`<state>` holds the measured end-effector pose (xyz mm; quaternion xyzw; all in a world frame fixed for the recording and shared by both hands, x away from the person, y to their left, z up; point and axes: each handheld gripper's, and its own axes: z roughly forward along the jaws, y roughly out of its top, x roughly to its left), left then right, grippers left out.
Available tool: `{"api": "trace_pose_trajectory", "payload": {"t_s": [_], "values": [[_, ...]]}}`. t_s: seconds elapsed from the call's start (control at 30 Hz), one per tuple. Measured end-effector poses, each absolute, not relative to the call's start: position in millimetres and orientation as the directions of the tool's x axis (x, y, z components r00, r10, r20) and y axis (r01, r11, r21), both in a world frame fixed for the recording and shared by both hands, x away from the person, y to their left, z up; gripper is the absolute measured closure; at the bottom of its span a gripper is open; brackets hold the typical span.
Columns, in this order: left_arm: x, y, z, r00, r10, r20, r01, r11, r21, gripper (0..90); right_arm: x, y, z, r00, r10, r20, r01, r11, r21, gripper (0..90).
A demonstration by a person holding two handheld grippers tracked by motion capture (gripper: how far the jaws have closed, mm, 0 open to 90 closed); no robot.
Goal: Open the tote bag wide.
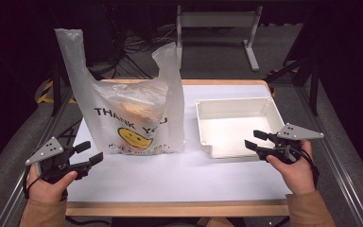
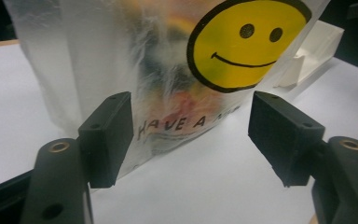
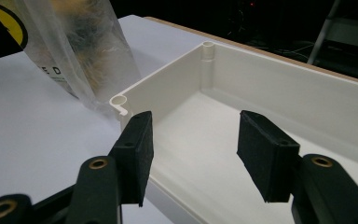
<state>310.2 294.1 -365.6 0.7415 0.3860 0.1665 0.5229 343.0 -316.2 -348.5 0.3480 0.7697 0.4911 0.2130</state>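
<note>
Left claw (image 1: 90, 152) released, empty, poised low at the near-left of the white tabletop (image 1: 170, 175) — aimed at the translucent plastic carrier bag printed with a yellow smiley (image 1: 134, 113), standing upright mid-table with handles raised. Right claw (image 1: 255, 140) likewise released, hovering at the near rim of the shallow white plastic tray (image 1: 236, 120), just beside the bag.

Left gripper view: black pads (image 2: 107, 135) parted, nothing between, bag (image 2: 168, 60) close ahead, colourful contents blurred inside.

Right gripper view: pads (image 3: 135, 154) apart over the tray's (image 3: 279, 93) empty floor, bag (image 3: 84, 56) off left.

Apparently the approach stage, no grasp made yet. Next move likely needs a grip on the thin film or a handle — gently, without toppling it.
</note>
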Motion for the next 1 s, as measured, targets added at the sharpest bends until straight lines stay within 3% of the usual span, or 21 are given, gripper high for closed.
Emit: {"api": "trace_pose_trajectory", "payload": {"t_s": [0.2, 0.3, 0.4, 0.7, 1.0], "values": [[309, 294, -365, 0.645, 0.751, -0.141, 0.401, -0.176, 0.899, 35.7, 342, -318, -348, -0.669, 0.742, 0.037, 0.344, 0.265, 0.901, 48.3], [307, 294, -362, 0.65, 0.749, -0.127, 0.408, -0.202, 0.89, 42.2, 342, -316, -348, -0.692, 0.72, 0.05, 0.348, 0.272, 0.897, 56.3], [305, 293, -356, 0.658, 0.742, -0.126, 0.4, -0.202, 0.894, 44.3, 342, -311, -348, -0.718, 0.692, 0.078, 0.349, 0.261, 0.9, 57.0], [305, 294, -331, 0.652, 0.749, -0.114, 0.36, -0.174, 0.917, 43.0, 339, -286, -334, -0.764, 0.646, 0.011, 0.257, 0.288, 0.922, 55.7], [315, 292, -294, 0.647, 0.761, -0.053, 0.297, -0.187, 0.936, 39.1, 346, -244, -293, -0.849, 0.528, -0.025, 0.155, 0.295, 0.943, 54.1]]}}
